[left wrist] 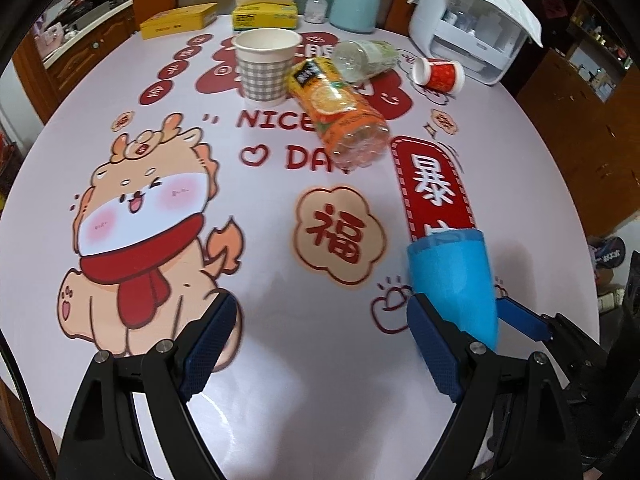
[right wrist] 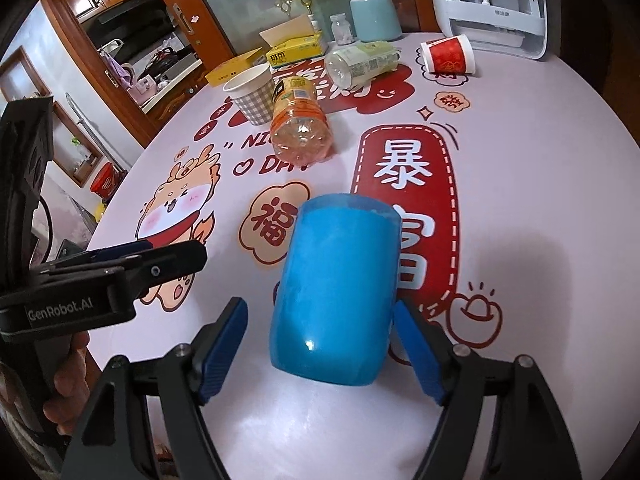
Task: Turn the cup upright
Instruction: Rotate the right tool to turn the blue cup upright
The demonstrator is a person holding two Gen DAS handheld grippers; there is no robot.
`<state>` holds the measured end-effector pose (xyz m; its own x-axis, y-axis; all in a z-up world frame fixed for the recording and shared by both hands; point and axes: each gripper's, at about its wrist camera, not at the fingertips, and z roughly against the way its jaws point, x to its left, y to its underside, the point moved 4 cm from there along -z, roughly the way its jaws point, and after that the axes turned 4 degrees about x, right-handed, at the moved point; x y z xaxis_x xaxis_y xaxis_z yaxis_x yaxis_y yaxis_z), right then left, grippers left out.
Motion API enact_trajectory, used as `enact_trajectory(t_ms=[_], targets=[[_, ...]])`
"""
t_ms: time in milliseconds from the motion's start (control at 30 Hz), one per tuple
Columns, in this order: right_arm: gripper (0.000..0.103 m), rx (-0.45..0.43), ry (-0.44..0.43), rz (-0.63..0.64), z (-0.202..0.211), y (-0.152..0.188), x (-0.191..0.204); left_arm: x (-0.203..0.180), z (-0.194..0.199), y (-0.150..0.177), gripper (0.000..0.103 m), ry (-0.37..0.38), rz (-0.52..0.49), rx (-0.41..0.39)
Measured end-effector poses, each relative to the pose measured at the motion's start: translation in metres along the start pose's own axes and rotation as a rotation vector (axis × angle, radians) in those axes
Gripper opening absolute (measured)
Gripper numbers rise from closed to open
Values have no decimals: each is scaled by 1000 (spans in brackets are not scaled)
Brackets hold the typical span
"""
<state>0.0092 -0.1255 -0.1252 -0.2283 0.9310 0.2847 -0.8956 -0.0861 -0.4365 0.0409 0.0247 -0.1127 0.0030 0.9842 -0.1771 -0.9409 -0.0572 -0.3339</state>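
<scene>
A blue cup (right wrist: 336,296) lies on its side on the round printed table (right wrist: 540,200), its far end pointing away from me. My right gripper (right wrist: 320,344) is open, its blue fingers either side of the cup's near end with a gap at each side. In the left wrist view the same cup (left wrist: 452,280) lies at the lower right, with the right gripper's blue finger (left wrist: 524,316) beside it. My left gripper (left wrist: 320,340) is open and empty above the table, left of the cup. It shows at the left of the right wrist view (right wrist: 120,264).
Further back lie an orange juice bottle (left wrist: 340,116) and a clear bottle (left wrist: 364,60) on their sides, a red paper cup (left wrist: 440,74) tipped over, and an upright checked paper cup (left wrist: 266,66). Tissue box (left wrist: 264,8), yellow box (left wrist: 178,20), pale blue canister (left wrist: 356,6) and white appliance (left wrist: 468,28) line the far edge.
</scene>
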Motion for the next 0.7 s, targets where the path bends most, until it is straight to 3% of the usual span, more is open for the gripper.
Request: enact_trajectory(t_ms=[467, 700], targets=[[76, -24, 39, -8, 22, 5, -26, -43, -6, -8, 86, 94, -62, 60], [76, -63, 151, -46, 36, 2, -46, -59, -8, -8, 86, 89, -98, 64]])
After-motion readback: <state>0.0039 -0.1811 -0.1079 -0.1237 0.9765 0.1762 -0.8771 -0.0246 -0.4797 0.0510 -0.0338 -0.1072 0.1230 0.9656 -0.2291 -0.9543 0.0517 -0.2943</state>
